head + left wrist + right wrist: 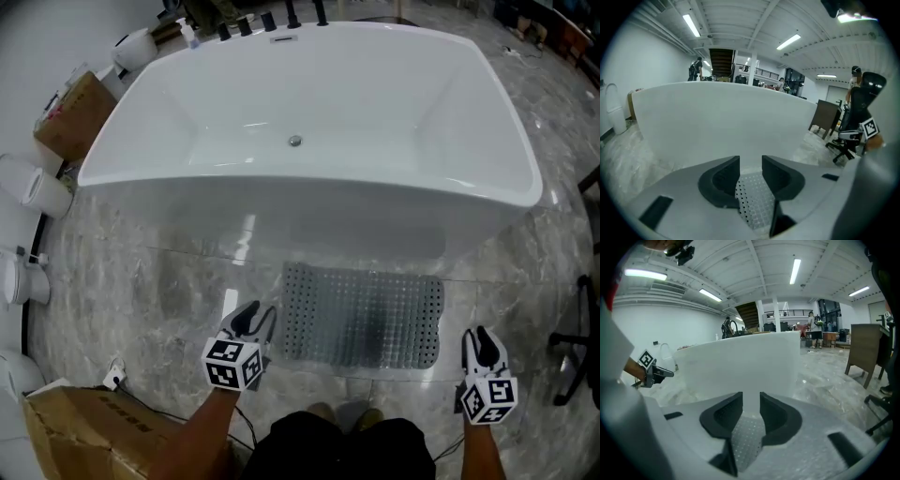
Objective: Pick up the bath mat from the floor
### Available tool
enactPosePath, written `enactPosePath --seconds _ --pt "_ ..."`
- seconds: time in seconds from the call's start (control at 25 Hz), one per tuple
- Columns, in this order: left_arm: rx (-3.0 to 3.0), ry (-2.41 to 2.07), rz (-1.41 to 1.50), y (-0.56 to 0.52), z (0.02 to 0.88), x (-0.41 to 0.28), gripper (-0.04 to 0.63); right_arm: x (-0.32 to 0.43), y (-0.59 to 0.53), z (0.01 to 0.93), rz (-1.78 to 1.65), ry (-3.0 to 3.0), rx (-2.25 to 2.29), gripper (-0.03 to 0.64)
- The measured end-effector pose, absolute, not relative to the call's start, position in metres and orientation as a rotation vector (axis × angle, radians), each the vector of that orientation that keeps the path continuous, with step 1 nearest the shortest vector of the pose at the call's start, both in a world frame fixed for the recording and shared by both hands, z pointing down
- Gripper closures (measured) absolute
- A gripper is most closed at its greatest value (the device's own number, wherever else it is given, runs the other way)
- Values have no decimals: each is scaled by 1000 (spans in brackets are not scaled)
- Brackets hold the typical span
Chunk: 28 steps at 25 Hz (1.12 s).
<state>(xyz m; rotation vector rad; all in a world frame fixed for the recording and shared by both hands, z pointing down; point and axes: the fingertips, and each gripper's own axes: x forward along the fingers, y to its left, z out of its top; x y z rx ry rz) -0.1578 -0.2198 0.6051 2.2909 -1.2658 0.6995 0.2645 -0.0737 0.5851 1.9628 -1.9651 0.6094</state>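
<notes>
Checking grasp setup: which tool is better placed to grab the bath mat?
Probably left: the open left tool sits close beside the bath mat; the right tool stands farther off its edge.

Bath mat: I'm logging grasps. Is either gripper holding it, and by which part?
Nothing is held. The mat lies flat on the floor; the left gripper and right gripper are by its near corners, jaws apart.

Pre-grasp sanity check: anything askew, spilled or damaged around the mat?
Nothing stands out. The bath mat lies flat on the floor, about parallel to the bathtub, with no folds or spills visible. The left gripper and right gripper hang open by its near corners.
</notes>
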Motion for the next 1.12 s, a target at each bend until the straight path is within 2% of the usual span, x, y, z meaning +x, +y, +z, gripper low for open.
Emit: enactPosePath --seconds 0.6,1.12 --pt "2022 -1219 813 -237 817 -191 356 288 -81 793 819 -1820 1896 365" --pt "1848 -1087 881 -234 967 -215 313 309 -84 934 1001 -1721 1853 288"
